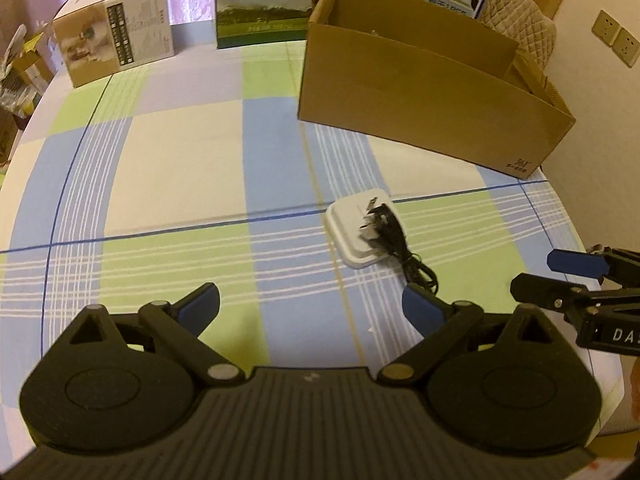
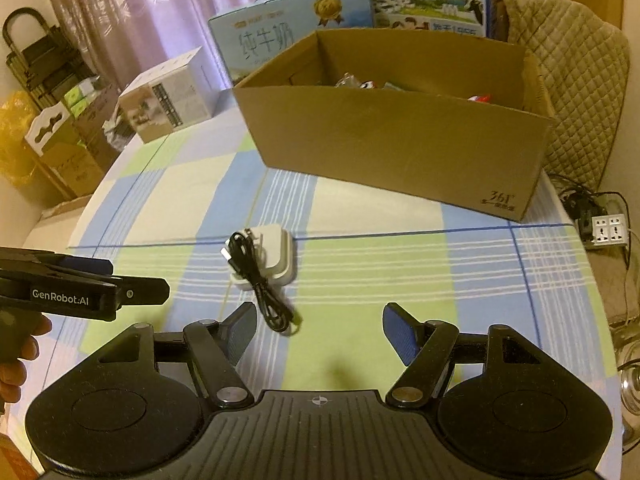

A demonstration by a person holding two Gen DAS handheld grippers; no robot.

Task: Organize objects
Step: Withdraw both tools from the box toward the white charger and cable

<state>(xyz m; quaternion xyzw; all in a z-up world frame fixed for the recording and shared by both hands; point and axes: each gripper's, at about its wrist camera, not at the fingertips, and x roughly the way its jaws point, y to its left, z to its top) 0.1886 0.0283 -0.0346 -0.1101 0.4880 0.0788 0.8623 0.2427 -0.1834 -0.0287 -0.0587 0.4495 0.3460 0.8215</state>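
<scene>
Charger (image 2: 276,254) with its black cable (image 2: 260,284) lies near the cardboard box (image 2: 392,148); I'd straddle both with my right gripper (image 2: 320,332), fingers spread like the left's (image 1: 312,308).

Both wrist views share charger (image 1: 358,236), box (image 2: 400,140).

Pink curtains (image 2: 132,4), quilted chair (image 2: 576,80), wall sockets (image 1: 616,38)

The left gripper (image 1: 312,308) hovers low with its blue-padded fingers (image 1: 202,304) spread wide — nothing between them. The right gripper (image 2: 320,334) sits just beside it, level, jaws likewise parted and empty — both point forward.
</scene>
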